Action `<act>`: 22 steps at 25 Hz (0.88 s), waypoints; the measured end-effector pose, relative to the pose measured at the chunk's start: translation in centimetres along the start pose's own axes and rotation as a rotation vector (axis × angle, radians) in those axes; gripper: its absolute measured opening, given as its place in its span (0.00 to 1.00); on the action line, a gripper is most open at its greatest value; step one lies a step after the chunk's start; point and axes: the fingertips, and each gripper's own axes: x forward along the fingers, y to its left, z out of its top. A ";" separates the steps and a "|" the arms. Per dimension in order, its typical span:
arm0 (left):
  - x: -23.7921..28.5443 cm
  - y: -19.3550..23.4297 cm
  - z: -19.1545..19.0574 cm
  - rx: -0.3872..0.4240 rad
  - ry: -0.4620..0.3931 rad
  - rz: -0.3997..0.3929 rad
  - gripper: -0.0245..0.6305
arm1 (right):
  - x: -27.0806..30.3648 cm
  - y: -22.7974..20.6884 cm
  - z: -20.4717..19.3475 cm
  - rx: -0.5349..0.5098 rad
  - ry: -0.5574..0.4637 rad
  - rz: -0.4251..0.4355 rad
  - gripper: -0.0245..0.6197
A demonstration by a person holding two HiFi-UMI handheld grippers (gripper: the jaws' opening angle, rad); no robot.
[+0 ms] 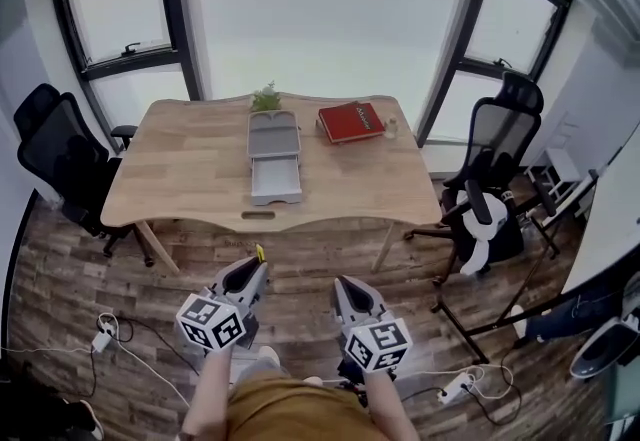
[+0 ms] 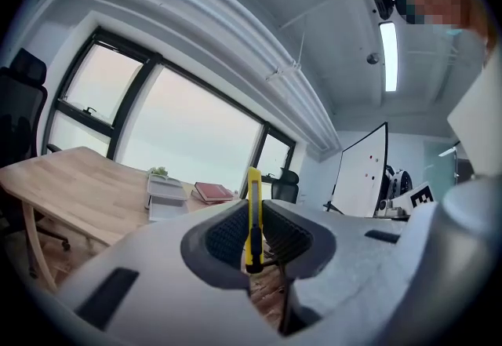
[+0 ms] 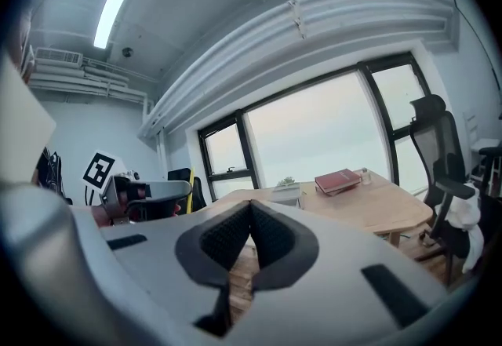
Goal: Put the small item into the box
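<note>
The yellow utility knife (image 2: pixel 252 220) stands upright, pinched in the left gripper's (image 2: pixel 252 205) jaws, well short of the surface (image 1: pixel 190 169). Its lower end is hidden between them. The grey box (image 1: pixel 274 139) sits mid-surface, its drawer out. The right gripper's (image 3: pixel 250 215) jaws meet on nothing.

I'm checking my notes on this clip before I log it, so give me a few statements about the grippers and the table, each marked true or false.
1. The left gripper grips a yellow utility knife. True.
2. The right gripper holds the red book. False: its jaws are shut on nothing, and the book lies on the table.
3. The grey box has its drawer pulled out. True.
4. The plant stands on the floor. False: it stands on the table, behind the box.
</note>
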 end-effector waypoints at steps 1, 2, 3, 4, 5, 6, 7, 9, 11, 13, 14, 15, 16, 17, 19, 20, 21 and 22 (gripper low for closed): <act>0.2 0.1 0.0 -0.008 0.000 0.004 0.12 | 0.0 -0.1 0.3 0.007 -0.008 0.017 0.05; 0.3 0.2 -0.1 -0.017 -0.002 0.006 0.12 | 0.1 -0.2 0.5 0.011 -0.014 0.033 0.05; 0.4 0.2 -0.2 -0.022 -0.003 0.006 0.12 | 0.1 -0.4 0.6 0.012 -0.016 0.043 0.05; 0.5 0.3 -0.5 -0.024 0.000 0.006 0.12 | 0.2 -0.7 0.7 0.010 -0.014 0.044 0.05; 0.7 0.4 -0.8 -0.025 0.006 0.006 0.12 | 0.4 -1.0 0.6 0.007 -0.008 0.040 0.05; 1.0 0.5 -1.0 -0.026 0.014 0.006 0.12 | 0.6 -1.4 0.6 0.006 -0.001 0.034 0.05; 1.5 0.7 -1.1 -0.027 0.020 0.003 0.12 | 1.0 -1.7 0.5 0.007 0.006 0.031 0.05; 2.7 1.4 -0.8 -0.023 0.016 -0.005 0.12 | 2.2 -2.6 0.5 0.006 0.013 0.030 0.05; 4.1 2.5 -0.7 -0.017 0.019 -0.013 0.12 | 3.9 -3.6 0.3 0.006 0.024 0.025 0.05; 5.6 4.2 -1.2 -0.025 0.042 -0.017 0.12 | 5.6 -4.6 -0.3 0.008 0.049 0.011 0.05; 6.4 5.2 -1.5 -0.035 0.053 -0.018 0.12 | 6.5 -5.0 -0.6 0.011 0.062 0.005 0.05; 7.3 6.3 -1.7 -0.048 0.058 -0.020 0.12 | 7.5 -5.6 -0.7 0.013 0.073 0.002 0.05; 8.4 7.4 -1.5 -0.060 0.058 -0.021 0.12 | 8.7 -6.1 -0.7 0.014 0.082 0.000 0.05; 9.5 8.5 -1.2 -0.068 0.057 -0.022 0.12 | 10.1 -6.7 -0.5 0.014 0.090 -0.001 0.05; 11.8 10.7 -0.4 -0.070 0.063 -0.026 0.12 | 13.0 -7.8 0.1 0.010 0.102 -0.006 0.05; 12.8 11.8 0.1 -0.065 0.070 -0.030 0.12 | 14.4 -8.3 0.4 0.006 0.106 -0.012 0.05; 13.8 12.9 0.6 -0.058 0.076 -0.034 0.12 | 15.9 -8.7 0.8 0.002 0.108 -0.023 0.05; 14.6 14.1 1.0 -0.051 0.082 -0.036 0.12 | 17.5 -9.2 1.1 -0.001 0.109 -0.034 0.05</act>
